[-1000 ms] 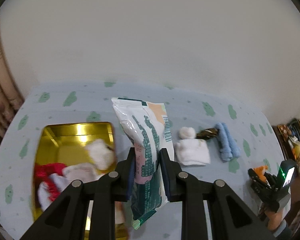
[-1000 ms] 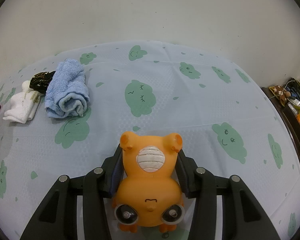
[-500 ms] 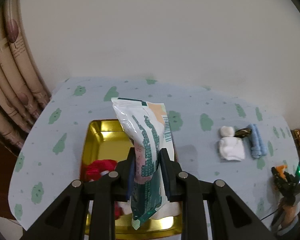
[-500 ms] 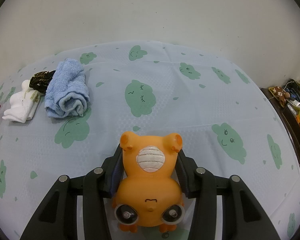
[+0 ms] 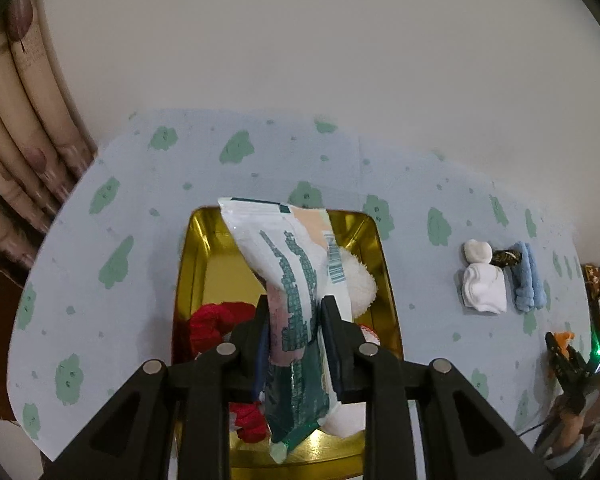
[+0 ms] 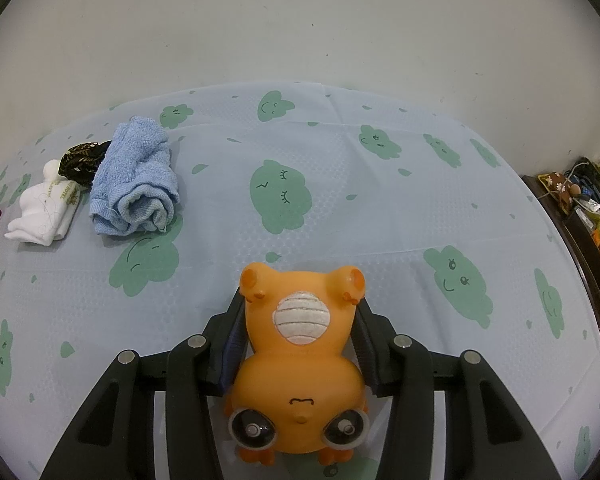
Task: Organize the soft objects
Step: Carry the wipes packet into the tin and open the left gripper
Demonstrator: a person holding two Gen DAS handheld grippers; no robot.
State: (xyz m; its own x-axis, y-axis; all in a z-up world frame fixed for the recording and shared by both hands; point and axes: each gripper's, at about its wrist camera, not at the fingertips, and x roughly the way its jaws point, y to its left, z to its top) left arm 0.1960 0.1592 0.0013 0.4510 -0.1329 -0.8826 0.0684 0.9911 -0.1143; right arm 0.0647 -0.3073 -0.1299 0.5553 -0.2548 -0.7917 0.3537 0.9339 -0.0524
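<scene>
Gold tray (image 5: 384, 256): red cloth (image 5: 210, 322), white plush (image 5: 360, 284); left claw (image 5: 294, 338) opening around packet (image 5: 296, 272).

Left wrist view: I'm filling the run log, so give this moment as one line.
left gripper: opening, packet between, over gold tray | right gripper: holds orange toy | towel, socks: on table

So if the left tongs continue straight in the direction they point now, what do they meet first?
Probably the gold tray: the left tongs, now opening around the green-and-white packet, point down into it, toward the fluffy white item and bare tray floor. Depth is uncertain.
</scene>
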